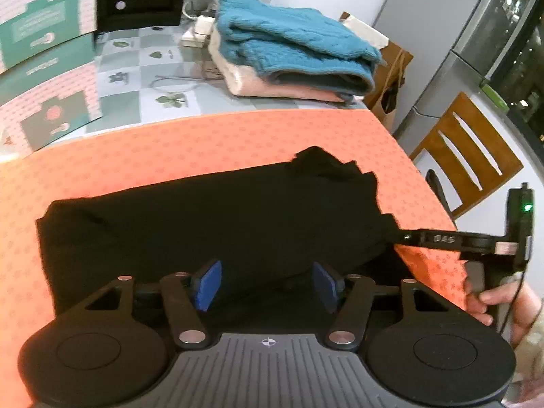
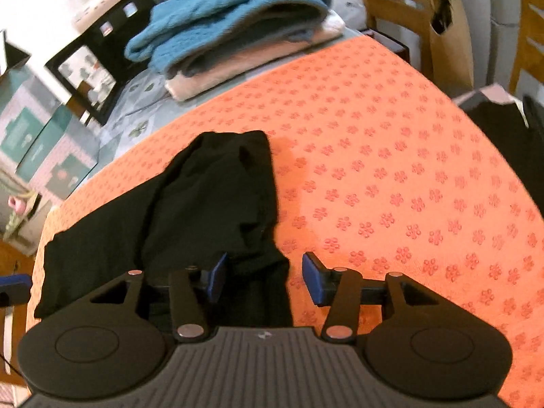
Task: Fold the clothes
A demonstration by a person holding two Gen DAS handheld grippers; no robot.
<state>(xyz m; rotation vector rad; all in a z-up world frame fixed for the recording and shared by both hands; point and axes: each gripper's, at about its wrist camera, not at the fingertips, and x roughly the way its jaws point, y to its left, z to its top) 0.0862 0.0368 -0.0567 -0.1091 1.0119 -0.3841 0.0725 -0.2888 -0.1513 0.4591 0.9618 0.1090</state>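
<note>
A black, thin fabric garment (image 1: 210,224) lies on the worktop, on an orange mat with a small flower pattern (image 2: 391,176), close to the near edge where the person stands. It looks already doubled over at least in part: its left side is a flat, fairly straight block, while the right end is bunched and wrinkled, with an uneven edge (image 2: 238,183). The left gripper (image 1: 267,284) hovers low over the near edge of the cloth with its blue-padded jaws wide apart and nothing between them. The right gripper (image 2: 261,277) is also spread wide; its left pad is over the black cloth and its right pad over the bare mat, so it straddles the right border of the garment, probably so that it can pinch that border. In the left view the right tool reaches in from the side, held by a hand (image 1: 499,302). At the far side of the worktop a stack of folded knitwear, a teal sweater on a pale pink one (image 1: 292,51), sits well apart from the mat, probably so the mat stays free for working. Whether the black piece needs one more fold or only smoothing, I cannot judge from here.
</note>
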